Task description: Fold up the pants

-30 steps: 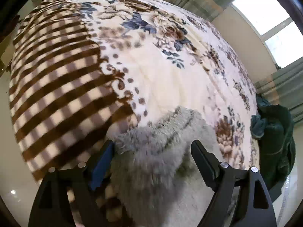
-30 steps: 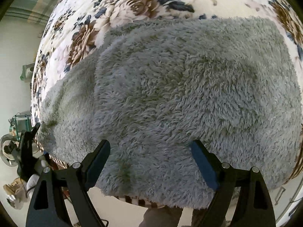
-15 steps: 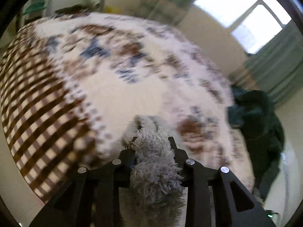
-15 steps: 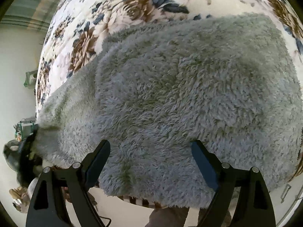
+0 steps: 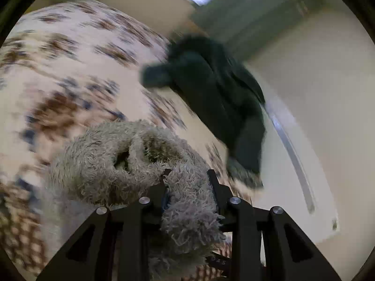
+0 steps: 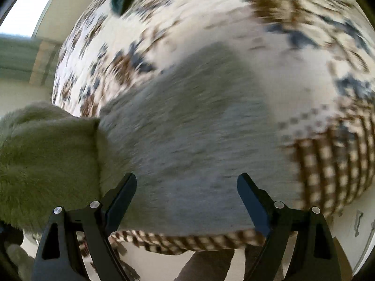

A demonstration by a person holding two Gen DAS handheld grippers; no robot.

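The fluffy grey pants (image 6: 187, 128) lie on the floral blanket (image 6: 211, 18) of a bed. My left gripper (image 5: 187, 182) is shut on one end of the pants (image 5: 185, 201) and holds it raised, so the fabric bunches and loops in front of the fingers. In the right wrist view that raised end (image 6: 46, 152) hangs at the left. My right gripper (image 6: 187, 187) is open and empty, just above the near part of the flat pants. Both views are blurred by motion.
A dark green garment (image 5: 218, 98) lies at the bed's far edge, below curtains and a window. The blanket has a brown checked border (image 6: 332, 164) along the near edge. The floor shows beyond the bed edge in the right wrist view (image 6: 211, 264).
My left gripper closed on the pants end, lifted it and swung right. The right gripper stayed open and its view shifted; the raised fabric now shows at its left.
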